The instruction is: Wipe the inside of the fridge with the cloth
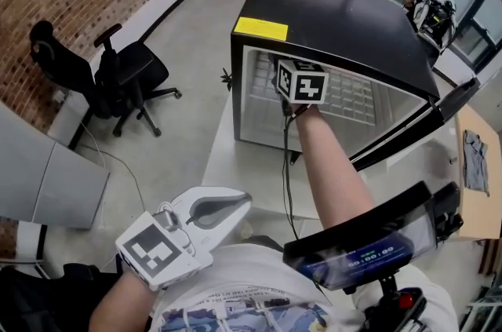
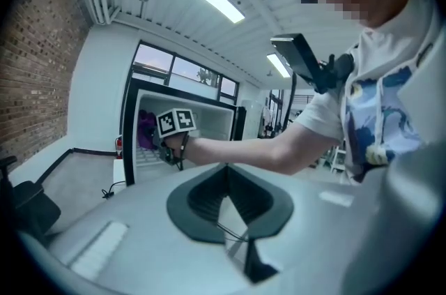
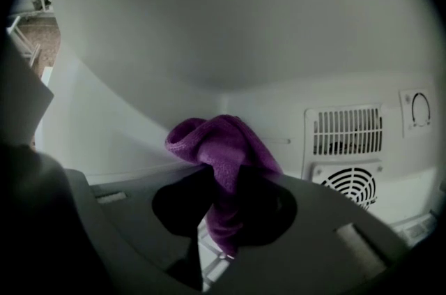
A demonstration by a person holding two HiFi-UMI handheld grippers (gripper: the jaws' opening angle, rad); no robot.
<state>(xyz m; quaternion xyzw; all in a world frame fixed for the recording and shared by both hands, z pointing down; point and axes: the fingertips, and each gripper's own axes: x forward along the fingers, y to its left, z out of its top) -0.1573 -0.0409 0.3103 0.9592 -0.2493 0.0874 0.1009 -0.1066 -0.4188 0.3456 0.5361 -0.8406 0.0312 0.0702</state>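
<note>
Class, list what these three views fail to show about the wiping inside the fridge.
Head view: jaws of the right gripper and the cloth, hidden behind its marker cube.
Right gripper view: whether the cloth touches the fridge wall; the cloth covers that spot.
Right gripper view: the dial markings, too small and dim.

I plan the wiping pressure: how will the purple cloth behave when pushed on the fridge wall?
The purple fuzzy cloth is likely floppy: it slumps in folds above the right gripper's jaws. Its napped surface probably drags, not slips.
</note>
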